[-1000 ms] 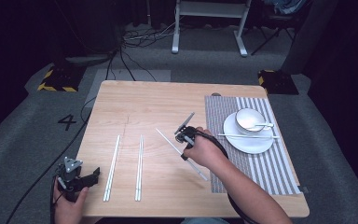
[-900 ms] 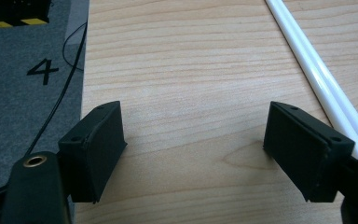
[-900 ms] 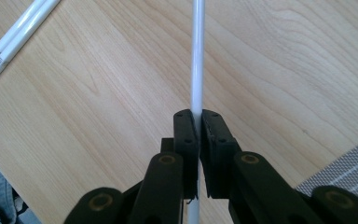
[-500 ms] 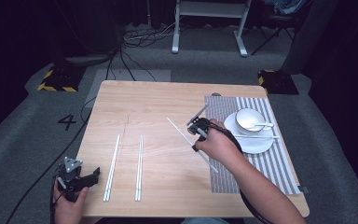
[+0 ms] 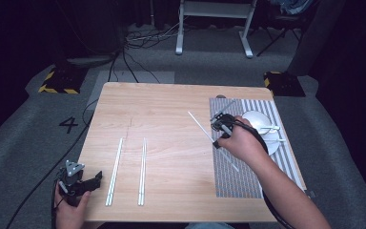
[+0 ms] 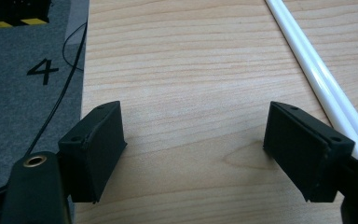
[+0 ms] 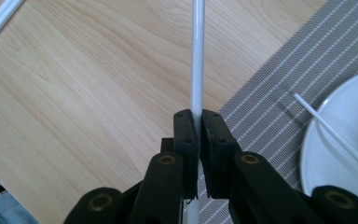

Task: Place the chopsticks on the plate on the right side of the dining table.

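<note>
Carried rightward and lifted off the bare wood within the last second, a white chopstick [image 5: 213, 140] now hangs over the left edge of the striped placemat [image 5: 233, 181], clamped in the right tongs [image 5: 218, 129]. Seen along those tongs in the right gripper view, the chopstick [image 7: 196, 60] runs straight up between the two black jaws, which are pressed tight against it, with the placemat [image 7: 279, 102] and the white plate [image 7: 340, 154] just to the side. The plate [image 5: 271, 145] sits on the far half of the placemat with a small bowl [image 5: 256, 119] on it, and another white stick already lies across its rim.

Over by the near left corner of the tabletop [image 5: 171, 105], the left tongs [image 5: 83, 183] have not stirred in that time; the left gripper view shows their jaws standing wide apart with nothing between them, just beside a pair of chopsticks [image 5: 114, 171]. A second pair [image 5: 142, 171] lies parallel a little further in.

By the look of it, the step under way is carrying this chopstick to the place setting. The next move calls for lowering it near the plate, laid flat and aligned, before the jaws let go, and without knocking the bowl.
</note>
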`<action>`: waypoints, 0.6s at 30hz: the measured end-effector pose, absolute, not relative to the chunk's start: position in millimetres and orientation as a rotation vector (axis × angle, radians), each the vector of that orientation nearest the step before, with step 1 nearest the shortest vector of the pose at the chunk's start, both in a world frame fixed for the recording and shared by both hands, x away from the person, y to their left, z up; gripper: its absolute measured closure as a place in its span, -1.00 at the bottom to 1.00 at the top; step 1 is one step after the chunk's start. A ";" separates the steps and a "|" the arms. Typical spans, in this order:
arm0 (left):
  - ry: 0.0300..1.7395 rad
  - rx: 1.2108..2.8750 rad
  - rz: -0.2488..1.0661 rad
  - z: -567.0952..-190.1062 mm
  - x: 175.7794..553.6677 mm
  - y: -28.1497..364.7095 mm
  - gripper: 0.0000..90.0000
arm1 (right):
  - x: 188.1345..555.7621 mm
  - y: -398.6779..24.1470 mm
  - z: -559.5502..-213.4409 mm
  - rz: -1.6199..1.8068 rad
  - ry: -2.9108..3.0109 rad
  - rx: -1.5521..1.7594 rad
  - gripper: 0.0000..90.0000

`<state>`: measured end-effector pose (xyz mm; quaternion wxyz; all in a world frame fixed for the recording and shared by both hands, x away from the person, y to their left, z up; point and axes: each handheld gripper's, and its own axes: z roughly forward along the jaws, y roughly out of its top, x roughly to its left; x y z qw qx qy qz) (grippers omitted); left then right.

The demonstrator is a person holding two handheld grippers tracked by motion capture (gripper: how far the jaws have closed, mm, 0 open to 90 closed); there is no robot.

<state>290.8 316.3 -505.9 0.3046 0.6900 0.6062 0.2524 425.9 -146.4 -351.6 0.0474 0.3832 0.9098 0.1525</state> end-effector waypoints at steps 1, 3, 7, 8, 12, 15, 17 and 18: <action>1.606 1.827 0.669 -506.0 290.8 316.3 -0.56 | 426.2 -149.3 -350.3 0.470 2.770 1.174 0.91; 1.606 1.827 0.669 -505.9 290.8 316.3 -0.56 | 426.6 -157.8 -346.5 0.477 2.765 1.185 0.91; 1.606 1.827 0.668 -505.9 290.8 316.3 -0.56 | 426.7 -166.2 -341.0 0.487 2.748 1.196 0.91; 1.606 1.827 0.669 -506.0 290.8 316.3 -0.56 | 426.9 -169.2 -339.0 0.491 2.742 1.197 0.91; 1.606 1.827 0.669 -506.0 290.8 316.3 -0.56 | 427.5 -181.8 -331.1 0.492 2.720 1.208 0.91; 1.606 1.827 0.668 -506.0 290.8 316.3 -0.56 | 427.6 -191.1 -326.5 0.498 2.708 1.206 0.91; 1.606 1.827 0.669 -505.9 290.8 316.3 -0.55 | 427.9 -197.8 -324.3 0.498 2.697 1.220 0.91; 1.606 1.827 0.669 -506.0 290.8 316.3 -0.55 | 427.9 -197.8 -324.3 0.498 2.697 1.220 0.91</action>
